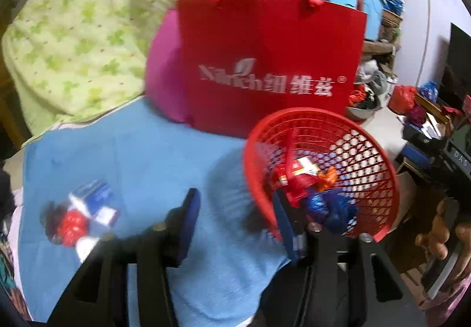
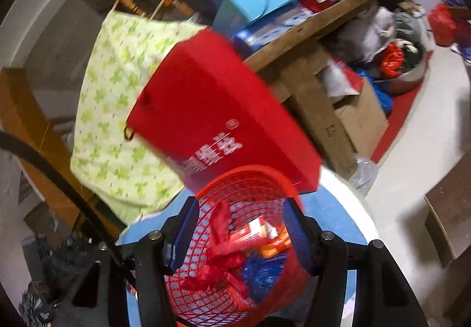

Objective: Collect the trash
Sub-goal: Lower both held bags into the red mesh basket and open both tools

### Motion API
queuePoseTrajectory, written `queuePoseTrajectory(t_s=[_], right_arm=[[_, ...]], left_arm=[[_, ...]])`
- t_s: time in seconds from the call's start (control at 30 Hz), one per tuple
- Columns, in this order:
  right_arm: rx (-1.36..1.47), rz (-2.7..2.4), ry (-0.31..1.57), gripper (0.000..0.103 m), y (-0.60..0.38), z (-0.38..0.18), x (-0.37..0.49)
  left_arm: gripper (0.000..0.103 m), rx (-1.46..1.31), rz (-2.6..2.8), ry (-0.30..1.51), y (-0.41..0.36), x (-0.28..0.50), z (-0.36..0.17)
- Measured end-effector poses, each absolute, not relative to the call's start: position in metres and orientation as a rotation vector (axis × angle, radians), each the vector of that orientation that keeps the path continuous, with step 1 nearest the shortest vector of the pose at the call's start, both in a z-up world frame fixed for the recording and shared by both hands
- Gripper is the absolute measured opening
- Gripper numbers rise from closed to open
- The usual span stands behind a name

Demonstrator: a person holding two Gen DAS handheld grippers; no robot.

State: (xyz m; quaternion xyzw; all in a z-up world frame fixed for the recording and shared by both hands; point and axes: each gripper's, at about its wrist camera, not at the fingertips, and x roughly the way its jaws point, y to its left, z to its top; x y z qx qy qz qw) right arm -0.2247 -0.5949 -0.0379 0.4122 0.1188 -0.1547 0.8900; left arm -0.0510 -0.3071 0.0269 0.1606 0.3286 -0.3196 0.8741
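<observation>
Your left gripper [image 1: 235, 227] has its jaws spread; the right finger sits at the near rim of the red mesh basket [image 1: 365, 150], but blur hides whether the pad touches it, and nothing is pinched. Your right gripper [image 2: 241, 227] is also spread, its blue pads [image 2: 185, 227] either side of the same basket [image 2: 253, 183] in that view; whether they are above it or level with its rim you cannot tell. Inside the basket lie crumpled red wrappers [image 2: 223, 256], a blue foil wrapper [image 2: 265, 271], an orange scrap [image 1: 328, 177] and a small red-and-white carton [image 1: 303, 168], all smeared. Left of your left gripper, on the blue cloth [image 1: 132, 150], loose trash remains: a blue-and-white box [image 1: 94, 203] touching a red crinkled wrapper [image 1: 72, 224]. Behind the basket stands a red paper bag [image 1: 265, 62] with white lettering, a magenta bag [image 1: 164, 68] just beside it and a green-patterned quilt [image 1: 73, 33] beyond. The right view is strongly tilted; shelves of boxes [image 2: 265, 3] are cut off by the frame edge.
</observation>
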Motion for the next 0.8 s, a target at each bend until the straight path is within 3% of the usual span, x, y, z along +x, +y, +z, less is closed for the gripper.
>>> queuePoseTrajectory(t_s=[0.8], right_arm=[[0.785, -0.575, 0.286, 0.063, -0.596, -0.047, -0.153]], left_arm=[[0.059, 0.374, -0.405, 0.565, -0.241, -0.056, 0.038]])
